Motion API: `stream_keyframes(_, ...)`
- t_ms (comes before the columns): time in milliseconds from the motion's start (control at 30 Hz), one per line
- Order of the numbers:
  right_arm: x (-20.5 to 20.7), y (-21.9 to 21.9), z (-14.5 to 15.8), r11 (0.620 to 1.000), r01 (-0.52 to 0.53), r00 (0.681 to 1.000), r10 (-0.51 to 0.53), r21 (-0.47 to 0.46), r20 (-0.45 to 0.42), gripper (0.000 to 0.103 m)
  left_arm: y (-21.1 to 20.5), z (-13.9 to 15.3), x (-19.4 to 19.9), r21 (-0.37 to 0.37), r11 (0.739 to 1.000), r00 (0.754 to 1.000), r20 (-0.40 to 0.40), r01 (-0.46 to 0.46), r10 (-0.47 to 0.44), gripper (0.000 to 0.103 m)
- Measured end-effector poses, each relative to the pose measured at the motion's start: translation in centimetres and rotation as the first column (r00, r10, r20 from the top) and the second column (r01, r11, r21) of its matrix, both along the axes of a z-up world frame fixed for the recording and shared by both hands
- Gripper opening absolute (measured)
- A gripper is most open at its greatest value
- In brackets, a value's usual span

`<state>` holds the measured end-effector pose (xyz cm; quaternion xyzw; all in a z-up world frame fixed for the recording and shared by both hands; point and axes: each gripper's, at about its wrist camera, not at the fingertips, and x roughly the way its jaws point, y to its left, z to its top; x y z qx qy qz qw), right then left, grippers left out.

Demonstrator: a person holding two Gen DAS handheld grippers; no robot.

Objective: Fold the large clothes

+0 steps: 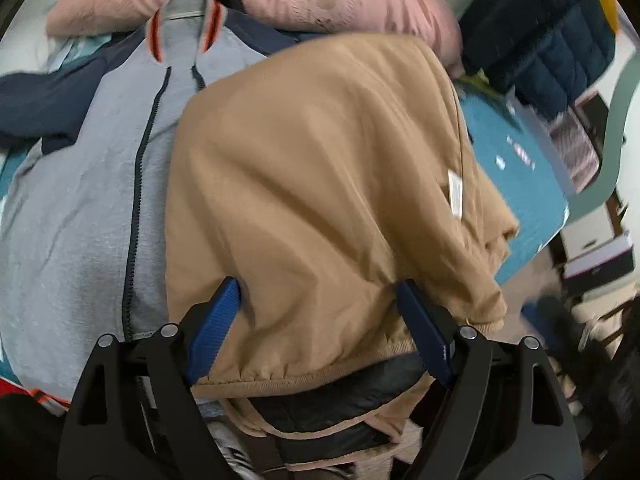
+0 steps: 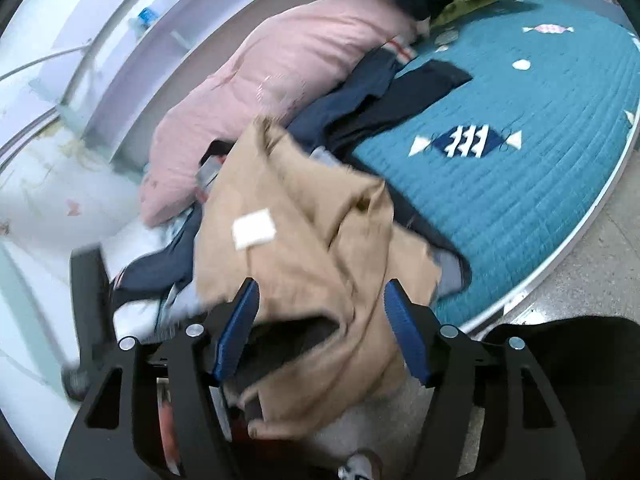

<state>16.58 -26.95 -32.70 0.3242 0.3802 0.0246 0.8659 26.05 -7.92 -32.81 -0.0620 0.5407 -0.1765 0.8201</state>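
Because both the left gripper (image 1: 318, 330) and right gripper (image 2: 320, 328) stand wide around the crumpled tan cotton garment (image 1: 320, 184), gripping nothing, it may slump onto the grey zip-up jacket (image 1: 84, 208) at its left.

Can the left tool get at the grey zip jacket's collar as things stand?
Probably yes: the left tool is open, and the grey jacket's collar lies uncovered beyond the tan garment bunched between its fingers.
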Motion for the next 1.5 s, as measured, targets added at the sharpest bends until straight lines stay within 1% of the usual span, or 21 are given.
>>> stream_keyframes(100,2.0,1.4,-0.7,1.0,0.012,0.999,-0.012,-0.009,-0.039,0.069,-0.4,-0.3,-0.3,0.031,0.999,1.0,0.012,0.019,-0.019,0.081)
stream_keyframes(167,3.2,2.4,-1.9,0.999,0.015,0.992,-0.02,-0.046,-0.121,0.069,-0.6,-0.3,-0.4,0.041,0.999,0.999,0.017,0.035,-0.035,0.081)
stream_keyframes(200,2.7,2.5,-2.5,0.999,0.018,0.989,-0.025,-0.045,-0.148,0.069,-0.6,-0.3,-0.4,0.041,0.998,0.999,0.016,0.039,-0.04,0.081)
stream_keyframes(267,2.5,2.1,-4.1,0.997,0.042,0.982,-0.052,-0.062,-0.18,0.073,-0.8,-0.7,-0.3,0.069,0.996,0.998,0.009,0.06,-0.06,0.081)
stream_keyframes(367,2.3,1.3,-5.5,0.992,0.061,0.977,-0.081,-0.109,-0.195,0.075,-1.2,-0.6,-0.3,0.052,0.996,0.997,0.01,0.072,-0.073,0.082)
stream_keyframes(400,2.1,0.7,-6.2,0.995,0.059,0.978,-0.073,-0.077,-0.195,0.075,-1.3,-0.4,-0.3,0.049,0.996,0.997,0.011,0.076,-0.077,0.082)
stream_keyframes(467,2.2,-0.2,-7.8,0.998,0.059,0.973,-0.06,-0.011,-0.222,0.075,-1.1,0.1,0.1,0.016,0.997,0.997,-0.001,0.082,-0.082,0.082)
stream_keyframes(500,2.0,-0.5,-8.2,0.998,0.068,0.972,-0.064,0.007,-0.227,0.075,-0.6,0.5,0.5,-0.031,0.997,0.997,-0.012,0.069,-0.07,0.082)
stream_keyframes(600,1.8,-1.7,-9.4,0.996,0.088,0.967,-0.079,0.025,-0.241,0.075,0.4,2.1,1.6,-0.127,0.991,0.999,-0.002,0.032,-0.033,0.082)
stream_keyframes(733,1.3,-2.7,-9.9,0.991,0.104,0.964,-0.08,0.083,-0.253,0.076,-1.0,3.3,3.7,-0.134,0.989,0.998,0.007,0.059,-0.059,0.082)
stream_keyframes(867,0.4,-3.9,-10.4,0.966,0.091,0.973,-0.034,0.243,-0.23,0.076,-3.7,2.0,6.2,-0.029,0.994,0.994,-0.023,0.105,-0.106,0.084)
stream_keyframes(933,0.4,-3.9,-9.5,0.964,0.08,0.978,-0.027,0.254,-0.205,0.076,-4.4,1.1,7.3,0.002,0.993,0.992,-0.05,0.116,-0.116,0.085)
stream_keyframes(1000,0.3,-4.7,-8.0,0.972,0.068,0.985,-0.029,0.227,-0.171,0.076,-5.0,1.1,7.7,0.037,0.989,0.989,-0.057,0.142,-0.14,0.085)
stream_keyframes(1133,0.7,-6.2,-3.7,0.996,0.044,0.998,-0.04,0.075,-0.058,0.077,-5.8,1.6,7.9,0.067,0.977,0.978,-0.075,0.2,-0.195,0.085)
stream_keyframes(1200,1.5,-6.2,-1.8,0.999,0.003,1.0,-0.003,0.034,0.008,0.077,-6.0,1.6,8.1,0.076,0.97,0.971,-0.092,0.229,-0.222,0.085)
stream_keyframes(1300,3.3,-4.7,-1.2,0.995,-0.097,0.994,0.097,-0.017,0.048,0.076,-6.1,1.9,8.9,0.067,0.957,0.954,-0.123,0.283,-0.274,0.085)
stream_keyframes(1367,4.0,-3.6,-1.2,0.984,-0.176,0.981,0.177,-0.022,0.085,0.058,-6.3,2.1,9.9,0.056,0.942,0.935,-0.154,0.331,-0.319,0.085)
stream_keyframes(1400,4.2,-3.2,-1.3,0.978,-0.203,0.975,0.206,-0.036,0.087,0.055,-6.4,2.1,10.0,0.054,0.935,0.927,-0.166,0.35,-0.337,0.085)
stream_keyframes(1433,4.3,-2.6,-1.5,0.969,-0.238,0.967,0.242,-0.059,0.08,0.044,-6.6,2.4,10.4,0.051,0.923,0.914,-0.176,0.38,-0.367,0.085)
stream_keyframes(1467,4.7,-2.1,-1.8,0.959,-0.273,0.959,0.277,-0.076,0.06,0.03,-6.8,2.6,10.5,0.046,0.913,0.902,-0.182,0.404,-0.39,0.085)
stream_keyframes(1500,5.1,-1.8,-2.6,0.954,-0.282,0.959,0.284,-0.106,0.003,0.027,-7.1,2.9,10.8,0.033,0.9,0.887,-0.188,0.435,-0.422,0.085)
